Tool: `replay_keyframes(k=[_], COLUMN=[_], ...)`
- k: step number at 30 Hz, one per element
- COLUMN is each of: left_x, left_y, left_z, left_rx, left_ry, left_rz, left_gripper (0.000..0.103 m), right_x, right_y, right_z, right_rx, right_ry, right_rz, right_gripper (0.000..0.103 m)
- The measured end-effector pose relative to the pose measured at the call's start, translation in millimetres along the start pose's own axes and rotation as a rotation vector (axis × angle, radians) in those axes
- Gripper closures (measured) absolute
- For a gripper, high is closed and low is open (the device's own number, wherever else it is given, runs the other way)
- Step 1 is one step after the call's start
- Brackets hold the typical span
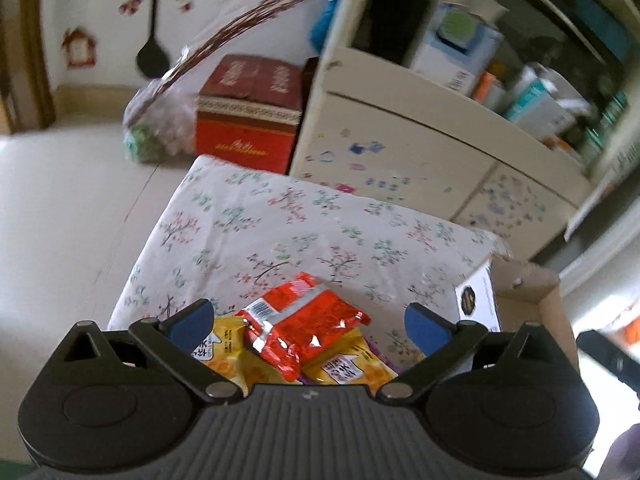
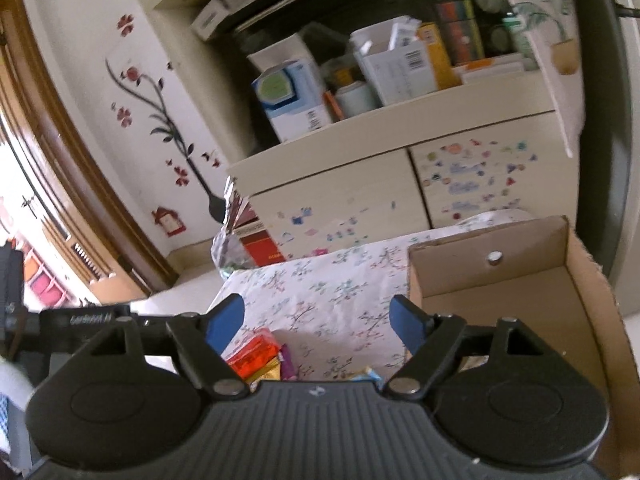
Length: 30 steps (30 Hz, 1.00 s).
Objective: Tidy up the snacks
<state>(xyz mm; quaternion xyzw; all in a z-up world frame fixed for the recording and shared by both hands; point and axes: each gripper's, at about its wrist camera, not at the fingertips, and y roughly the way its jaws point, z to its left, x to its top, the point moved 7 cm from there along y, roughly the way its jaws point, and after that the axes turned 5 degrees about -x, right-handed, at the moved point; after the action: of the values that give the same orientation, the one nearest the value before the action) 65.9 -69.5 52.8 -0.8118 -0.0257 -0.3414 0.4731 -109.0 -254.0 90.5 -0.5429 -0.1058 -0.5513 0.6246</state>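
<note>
While both claws gape empty, left gripper (image 1: 308, 322) over red foil snack packet (image 1: 306, 326), barcode up, yellow packets' (image 1: 346, 368) print blurred, right gripper (image 2: 318, 322) beside open cardboard box (image 2: 560, 300)

Red snack packet (image 1: 304, 322) atop yellow packets (image 1: 344, 368); cardboard box (image 2: 520, 304) empty.

Soft daylight filled both views, blown out at the doorway (image 2: 24, 240) left of the right claw (image 2: 318, 318). Shelves (image 1: 520, 80) beyond the claws were motion-blurred, edges bowed.
</note>
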Motion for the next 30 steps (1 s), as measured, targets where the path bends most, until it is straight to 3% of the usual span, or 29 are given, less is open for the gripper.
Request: replay_keyframes(k=[4,17,23,30], left_x=[2.3,-5.4,-10.8,-9.6], left_y=[16.3,78.3,95.5,113.9], left_z=[13.0,12.3,17.4,22.9], left_rx=[0.006,-0.107,-0.095,-0.113], left_ry=[-0.052,-0.002,-0.011,-0.094], left_rz=[0.025,0.092,0.114,0.132], left_gripper=[0.0,0.0,0.0,0.0], right_x=[-8.4,-47.6,-73.3,-89.7], right_y=[7.7,42.9,64.2,82.6], right_z=[14.1,61.9,76.3,85.4], right_rx=[0.02,0.096,0.102,0.092], right_ry=[-0.045,-0.255,-0.341,-0.408], right_rz=[0.018,0.111,0.167,0.188], right_gripper=[0.023,0.023,0.023,0.023])
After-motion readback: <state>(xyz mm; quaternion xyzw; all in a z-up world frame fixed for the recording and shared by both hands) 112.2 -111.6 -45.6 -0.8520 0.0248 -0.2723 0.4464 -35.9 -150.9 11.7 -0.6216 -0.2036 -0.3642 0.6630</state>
